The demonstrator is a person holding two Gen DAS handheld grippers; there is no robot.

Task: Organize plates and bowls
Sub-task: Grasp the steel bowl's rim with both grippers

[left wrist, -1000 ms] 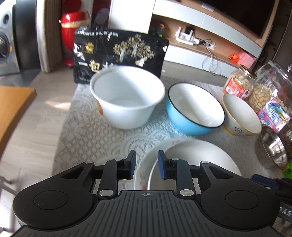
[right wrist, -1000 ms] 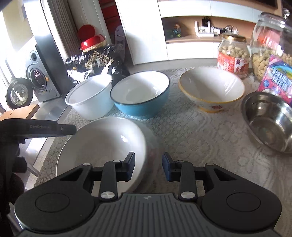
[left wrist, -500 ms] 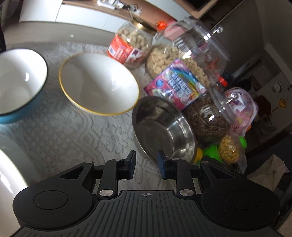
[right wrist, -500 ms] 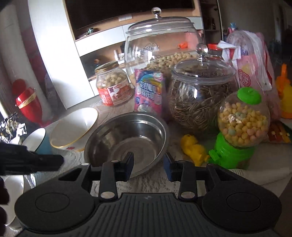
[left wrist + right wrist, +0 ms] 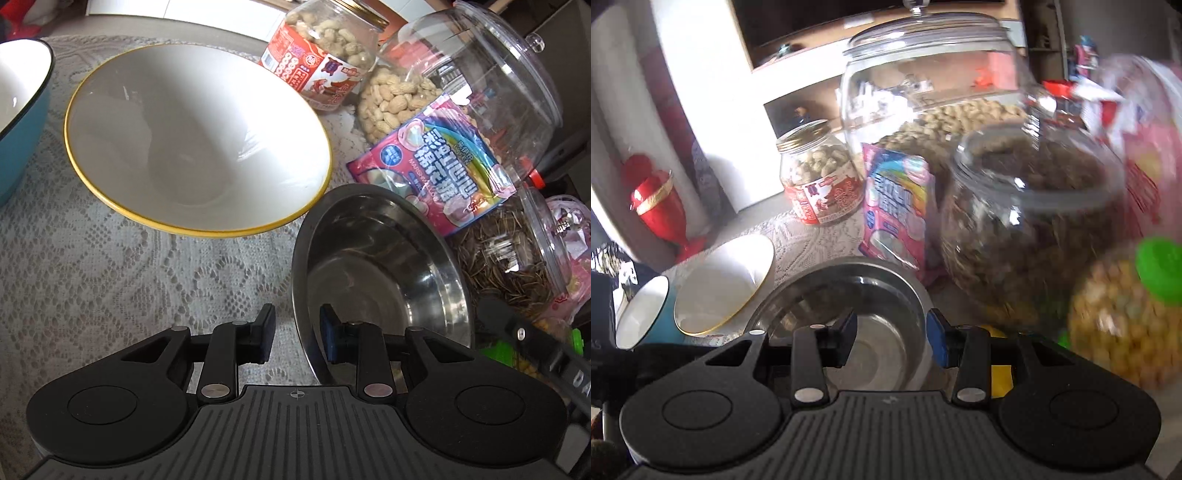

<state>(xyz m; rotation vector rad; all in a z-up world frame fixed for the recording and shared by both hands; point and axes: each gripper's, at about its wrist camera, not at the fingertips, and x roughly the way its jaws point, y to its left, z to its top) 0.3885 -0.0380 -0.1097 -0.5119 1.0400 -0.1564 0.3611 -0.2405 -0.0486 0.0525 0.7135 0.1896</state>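
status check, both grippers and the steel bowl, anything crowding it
Left gripper open, straddling steel bowl rim. Right gripper just opening, empty, above bowl. Marshmallow bag and seed jar crowd its far side.

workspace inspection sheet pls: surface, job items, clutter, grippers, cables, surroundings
Surface: table under a white lace tablecloth.
Job's things: round stainless steel bowl, empty; white ceramic bowl with yellow rim, empty; blue enamel bowl with white inside, partly out of frame.
Clutter: peanut jar with red label, large clear lidded jar of peanuts, pink marshmallow bag, clear jar of sunflower seeds, green-topped candy dispenser.
Grippers: left gripper open, straddling the steel bowl's near rim; right gripper open, jaws just been opening, over the steel bowl.
Cables: nothing seen.
Surroundings: white cabinet, red ornament.
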